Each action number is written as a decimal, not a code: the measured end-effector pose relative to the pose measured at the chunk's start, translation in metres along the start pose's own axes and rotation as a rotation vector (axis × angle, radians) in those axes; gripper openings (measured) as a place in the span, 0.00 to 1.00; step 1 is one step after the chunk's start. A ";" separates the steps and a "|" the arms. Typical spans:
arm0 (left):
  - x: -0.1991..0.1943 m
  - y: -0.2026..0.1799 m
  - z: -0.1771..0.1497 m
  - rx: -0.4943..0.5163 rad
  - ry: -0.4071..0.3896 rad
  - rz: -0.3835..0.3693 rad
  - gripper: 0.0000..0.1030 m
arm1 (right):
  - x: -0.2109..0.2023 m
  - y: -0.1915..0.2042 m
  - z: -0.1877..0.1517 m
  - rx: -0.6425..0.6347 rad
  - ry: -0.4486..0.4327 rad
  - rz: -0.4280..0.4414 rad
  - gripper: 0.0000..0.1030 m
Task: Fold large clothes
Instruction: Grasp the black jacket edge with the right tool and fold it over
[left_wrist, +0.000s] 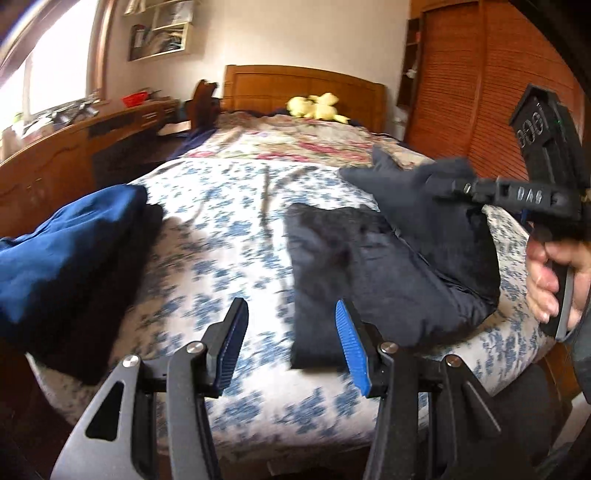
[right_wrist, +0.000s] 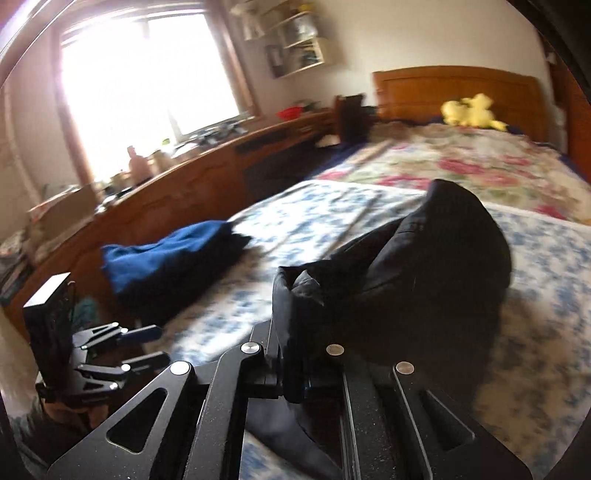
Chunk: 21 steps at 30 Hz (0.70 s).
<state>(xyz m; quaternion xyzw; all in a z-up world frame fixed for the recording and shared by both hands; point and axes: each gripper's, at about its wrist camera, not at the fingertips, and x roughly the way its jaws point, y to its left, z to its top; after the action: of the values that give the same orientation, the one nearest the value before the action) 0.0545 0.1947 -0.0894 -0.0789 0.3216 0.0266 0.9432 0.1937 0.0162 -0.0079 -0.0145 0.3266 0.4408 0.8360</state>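
Note:
A dark navy garment (left_wrist: 373, 266) lies partly folded on the blue-flowered bedspread (left_wrist: 229, 229). My right gripper (right_wrist: 295, 314) is shut on an edge of this garment (right_wrist: 424, 258) and lifts it over the rest; the gripper also shows at the right of the left wrist view (left_wrist: 450, 186). My left gripper (left_wrist: 291, 332) is open and empty, low over the bed's near edge, just left of the garment's near corner. It shows at the lower left of the right wrist view (right_wrist: 147, 345).
A folded pile, blue garment on a black one (left_wrist: 70, 258), lies at the bed's left side. A yellow plush toy (left_wrist: 317, 107) sits by the wooden headboard. A wooden desk (left_wrist: 74, 147) runs along the left, a wardrobe (left_wrist: 480, 92) on the right.

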 end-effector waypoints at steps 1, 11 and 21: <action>-0.002 0.003 -0.002 -0.007 0.000 0.009 0.47 | 0.014 0.009 -0.001 -0.005 0.020 0.019 0.05; 0.005 0.007 -0.011 -0.048 0.016 0.007 0.47 | 0.019 0.037 -0.022 -0.134 0.150 0.003 0.52; 0.017 -0.040 0.015 0.018 0.000 -0.074 0.47 | -0.022 -0.037 -0.047 -0.114 0.184 -0.210 0.40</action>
<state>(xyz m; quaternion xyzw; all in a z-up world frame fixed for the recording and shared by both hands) 0.0811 0.1581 -0.0834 -0.0824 0.3186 -0.0110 0.9443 0.1873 -0.0370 -0.0416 -0.1362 0.3730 0.3656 0.8418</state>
